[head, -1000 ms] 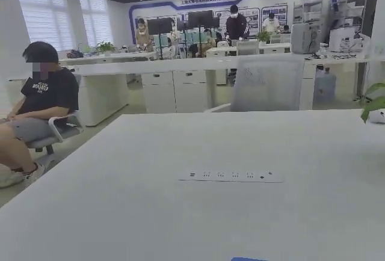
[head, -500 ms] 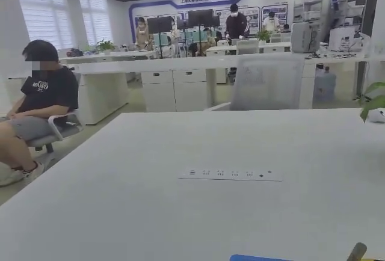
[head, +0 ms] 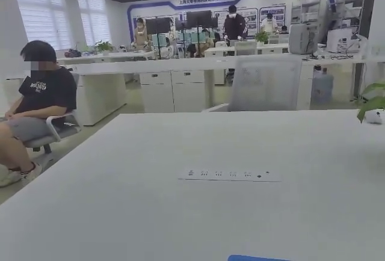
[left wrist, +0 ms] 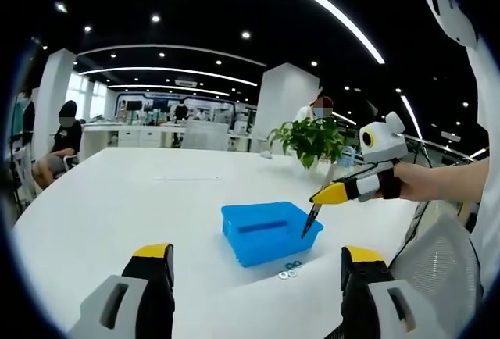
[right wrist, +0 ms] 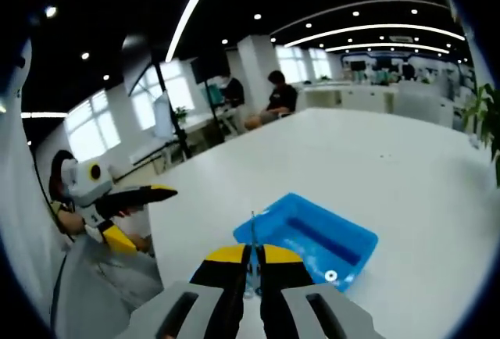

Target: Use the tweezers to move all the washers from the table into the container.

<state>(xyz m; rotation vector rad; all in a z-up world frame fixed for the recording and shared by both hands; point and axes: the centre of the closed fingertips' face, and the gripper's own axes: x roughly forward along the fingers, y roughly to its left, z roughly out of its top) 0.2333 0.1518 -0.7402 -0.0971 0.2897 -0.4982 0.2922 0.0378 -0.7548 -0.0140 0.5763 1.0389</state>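
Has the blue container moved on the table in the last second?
No. In the head view the blue container keeps the same place, just below the middle of the socket strip.

The left gripper [left wrist: 256, 257] gapes at bottom. A blue container [left wrist: 262, 231] sits mid-frame, washers [left wrist: 289, 270] just below it. The right gripper [left wrist: 332, 194] pinches tweezers [left wrist: 310, 218] center-right.

A person [head: 42, 101] sits left of a pale office chair [head: 267, 83], a socket strip [head: 230, 175] and a potted plant [left wrist: 308, 137].

Open office, white desks [head: 157, 92]
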